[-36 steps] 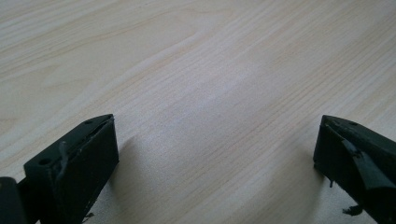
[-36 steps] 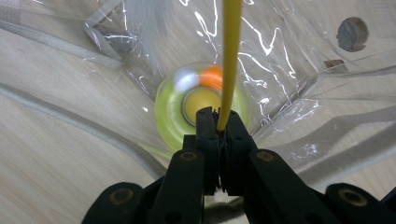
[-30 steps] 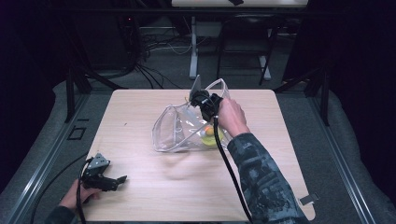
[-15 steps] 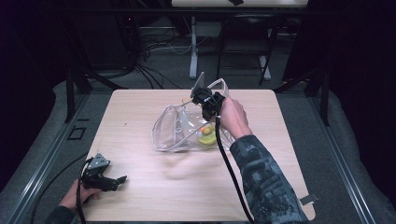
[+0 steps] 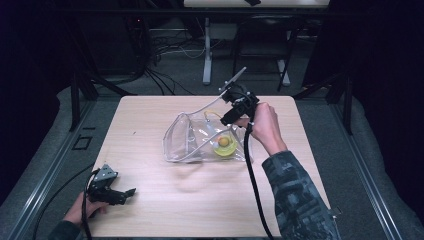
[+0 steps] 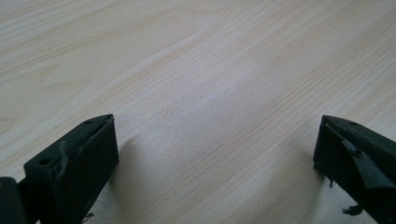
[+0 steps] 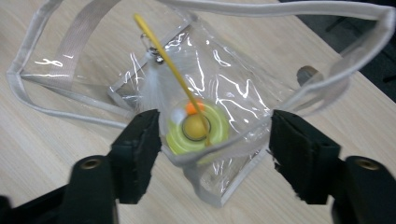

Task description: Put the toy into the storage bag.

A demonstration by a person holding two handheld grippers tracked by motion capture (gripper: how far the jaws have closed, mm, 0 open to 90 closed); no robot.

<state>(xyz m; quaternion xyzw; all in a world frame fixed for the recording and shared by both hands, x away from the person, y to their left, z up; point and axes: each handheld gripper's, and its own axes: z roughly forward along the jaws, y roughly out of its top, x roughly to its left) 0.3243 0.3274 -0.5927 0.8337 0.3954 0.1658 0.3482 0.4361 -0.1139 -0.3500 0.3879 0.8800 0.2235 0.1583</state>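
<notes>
Right gripper view | right gripper jaws just opened, spread, nothing pinched, so yellow toy rests inside clear bag just below | left gripper spread, idle over bare table, far from bag

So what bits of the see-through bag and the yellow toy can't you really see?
- Yellow round toy inside the clear plastic bag: right gripper view, glare and creased plastic blur its parts; what it is stays unclear.
- Small white fluffy bit: blurred behind the plastic.
- Same toy: high view, too small.
- Right gripper: high view, too small to read its jaws.
</notes>
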